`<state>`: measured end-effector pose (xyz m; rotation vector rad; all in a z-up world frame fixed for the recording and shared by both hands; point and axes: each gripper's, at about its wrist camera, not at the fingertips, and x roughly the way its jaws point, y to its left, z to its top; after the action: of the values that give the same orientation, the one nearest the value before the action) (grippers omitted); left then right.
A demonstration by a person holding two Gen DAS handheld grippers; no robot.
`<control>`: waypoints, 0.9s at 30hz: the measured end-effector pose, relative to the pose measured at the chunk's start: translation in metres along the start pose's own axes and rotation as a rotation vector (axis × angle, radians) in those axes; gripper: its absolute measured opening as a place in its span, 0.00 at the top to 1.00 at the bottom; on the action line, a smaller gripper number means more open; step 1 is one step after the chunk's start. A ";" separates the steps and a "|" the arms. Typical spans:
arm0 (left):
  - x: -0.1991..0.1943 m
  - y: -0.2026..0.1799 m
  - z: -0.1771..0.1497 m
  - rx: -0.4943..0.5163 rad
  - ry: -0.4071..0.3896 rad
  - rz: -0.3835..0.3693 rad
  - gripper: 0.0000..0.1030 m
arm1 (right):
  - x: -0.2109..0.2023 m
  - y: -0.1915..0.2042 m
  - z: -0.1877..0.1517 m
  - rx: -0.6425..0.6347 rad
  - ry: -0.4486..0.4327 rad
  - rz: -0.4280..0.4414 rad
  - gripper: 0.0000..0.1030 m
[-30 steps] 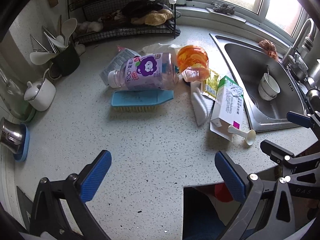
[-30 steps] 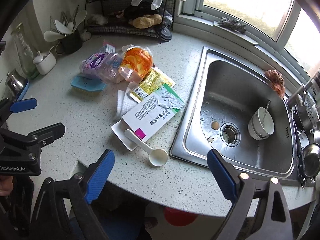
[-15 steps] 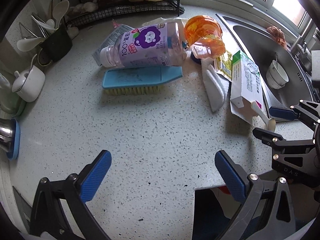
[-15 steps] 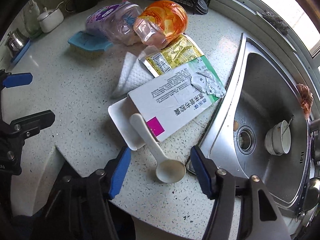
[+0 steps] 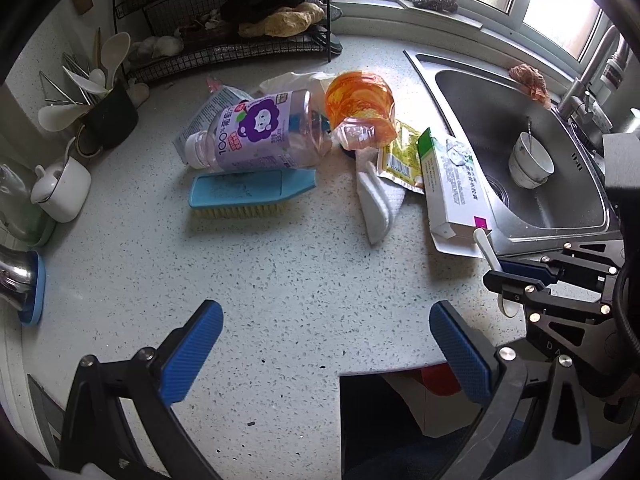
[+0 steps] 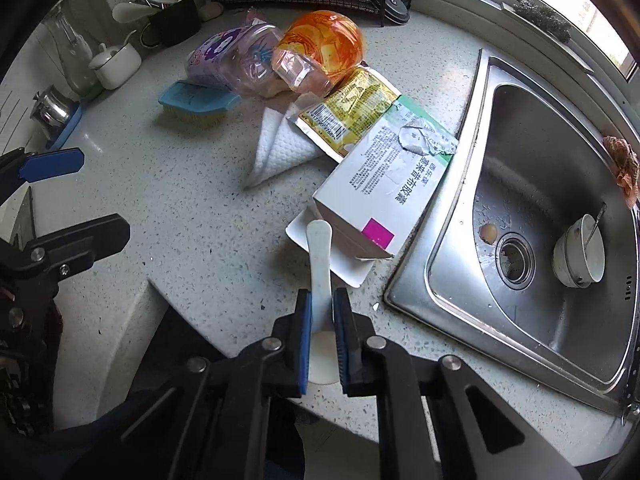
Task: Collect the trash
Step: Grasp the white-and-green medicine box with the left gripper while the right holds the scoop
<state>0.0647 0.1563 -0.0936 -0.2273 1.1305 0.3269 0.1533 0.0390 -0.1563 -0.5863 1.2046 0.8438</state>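
Right gripper [image 6: 321, 320] closing on white plastic spoon [image 6: 319, 252], blue fingers [image 6: 305, 332] pressing its handle, spoon at table [image 6: 192, 216] edge beside medicine box [image 6: 384, 196] near sink [image 6: 520, 344], left gripper [image 5: 326, 344] wide open over bare table, empty.

Spoon [image 6: 319, 256] bowl mostly hidden between closing jaws.

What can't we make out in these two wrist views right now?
- Plastic spoon bowl: right wrist view, mostly hidden behind the closing right gripper.
- Red object below the counter edge: left wrist view, cut off by the left gripper.
- Purple bottle small print: too small in either view.
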 end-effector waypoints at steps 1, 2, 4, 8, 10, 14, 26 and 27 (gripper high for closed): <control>-0.002 -0.004 0.002 0.005 -0.006 0.000 0.00 | -0.003 -0.004 -0.001 0.017 -0.008 0.014 0.90; -0.004 -0.007 0.003 0.008 -0.011 -0.002 0.00 | -0.010 -0.005 -0.002 0.034 -0.013 0.032 0.90; -0.008 -0.011 0.008 0.010 -0.016 -0.014 0.00 | -0.013 -0.009 -0.001 0.067 -0.026 0.059 0.90; -0.009 -0.026 0.019 0.031 -0.023 -0.035 0.00 | -0.024 -0.021 -0.007 0.113 -0.048 0.054 0.90; -0.007 -0.035 0.025 0.045 -0.025 -0.047 0.00 | -0.027 -0.030 -0.008 0.145 -0.053 0.050 0.90; 0.005 -0.054 0.043 0.069 -0.015 -0.083 0.00 | -0.031 -0.051 -0.009 0.225 -0.064 0.010 0.90; 0.075 -0.103 0.083 0.189 0.100 -0.148 0.00 | -0.026 -0.109 -0.014 0.443 -0.027 -0.089 0.90; 0.080 -0.107 0.084 0.200 0.109 -0.158 0.00 | -0.026 -0.113 -0.016 0.457 -0.023 -0.095 0.90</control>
<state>0.2059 0.0965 -0.1306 -0.1578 1.2362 0.0609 0.2333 -0.0442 -0.1406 -0.2567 1.2856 0.4696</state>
